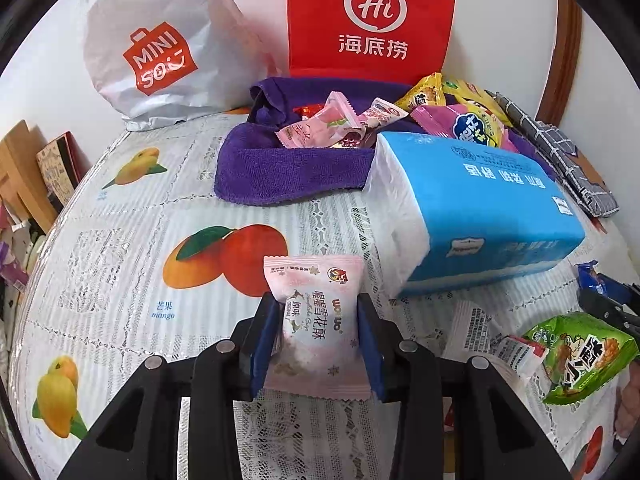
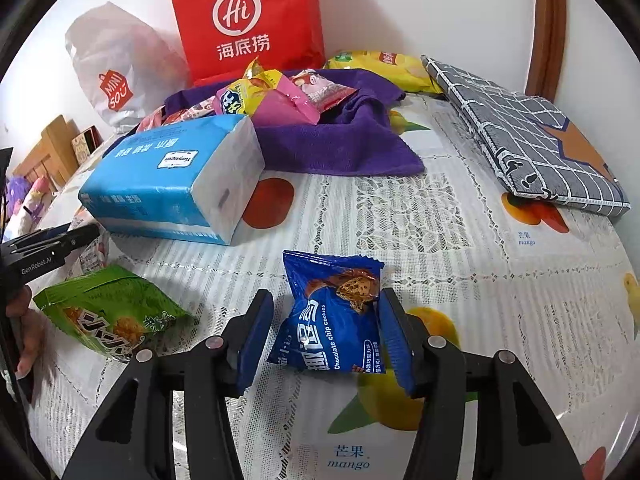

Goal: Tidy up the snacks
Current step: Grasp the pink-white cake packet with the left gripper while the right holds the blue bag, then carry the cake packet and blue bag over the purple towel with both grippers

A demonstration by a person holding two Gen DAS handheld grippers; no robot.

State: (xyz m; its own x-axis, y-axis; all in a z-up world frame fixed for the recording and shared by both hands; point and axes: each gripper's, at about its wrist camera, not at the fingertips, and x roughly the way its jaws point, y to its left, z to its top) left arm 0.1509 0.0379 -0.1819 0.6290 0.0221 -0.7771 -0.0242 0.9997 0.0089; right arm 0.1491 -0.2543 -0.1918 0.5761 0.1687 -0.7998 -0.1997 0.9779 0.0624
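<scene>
My left gripper [image 1: 318, 312] is shut on a pale pink snowflake-crisp snack packet [image 1: 316, 320], held upright above the table. My right gripper [image 2: 326, 316] has a blue chocolate chip cookie packet [image 2: 334, 312] between its fingers; the right pad touches it, the left pad stands a little off. A green snack bag [image 2: 108, 312] lies left of it, also in the left wrist view [image 1: 584, 356]. A purple towel [image 1: 280, 168] at the back holds several snack packets [image 1: 316, 126]; the towel also shows in the right wrist view [image 2: 340, 140].
A blue tissue pack [image 1: 476, 208] lies in front of the towel, also in the right wrist view [image 2: 168, 176]. A red bag [image 1: 372, 16] and white Miniso bag [image 1: 156, 48] stand against the wall. A grey checked cloth [image 2: 532, 132] lies right. A white sachet [image 1: 480, 332] lies near the green bag.
</scene>
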